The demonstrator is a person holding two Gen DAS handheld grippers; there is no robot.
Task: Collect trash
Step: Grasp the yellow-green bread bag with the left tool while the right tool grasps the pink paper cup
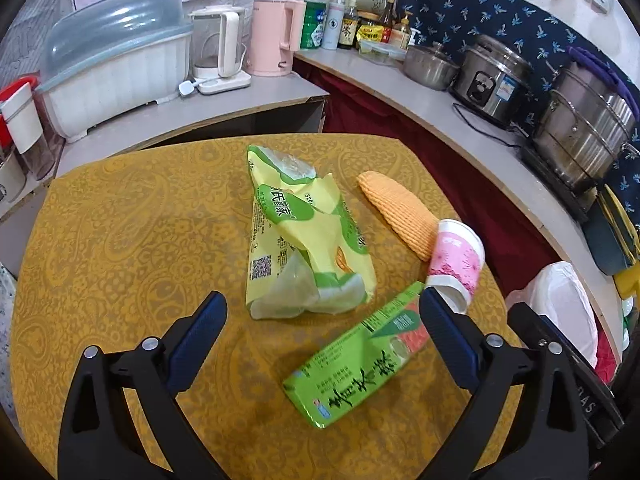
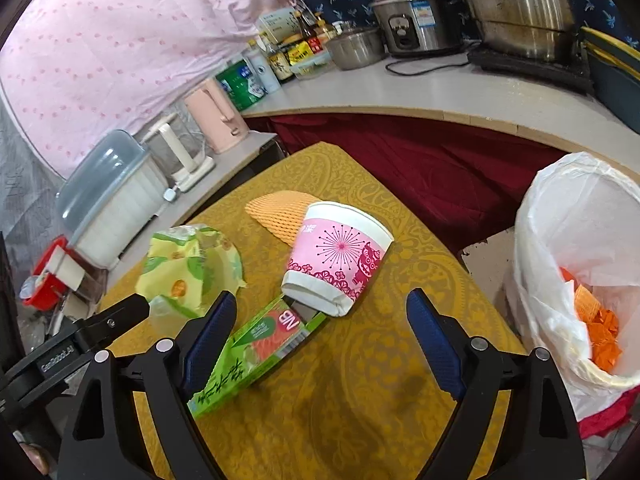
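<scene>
On the yellow table [image 1: 120, 240] lie a crumpled yellow-green bag [image 1: 304, 236], an orange foam net [image 1: 400, 212], a tipped pink paper cup [image 1: 456, 264] and a flat green carton [image 1: 360, 364]. My left gripper [image 1: 324, 312] is open and empty, just short of the bag, with the carton between its fingers. My right gripper [image 2: 320, 312] is open and empty, just short of the cup [image 2: 340, 256], with the carton [image 2: 256, 352] by its left finger. The bag [image 2: 192, 268] and net [image 2: 276, 212] lie beyond. A white-lined bin [image 2: 580, 264] holding orange wrappers stands to the right of the table.
A grey counter [image 1: 440, 108] curves behind the table with kettles [image 1: 272, 36], bottles, a rice cooker [image 1: 492, 76] and steel pots [image 1: 584, 132]. A dish rack with a lid [image 1: 116, 56] stands at back left. A red curtain hangs under the counter. The bin also shows in the left wrist view [image 1: 564, 304].
</scene>
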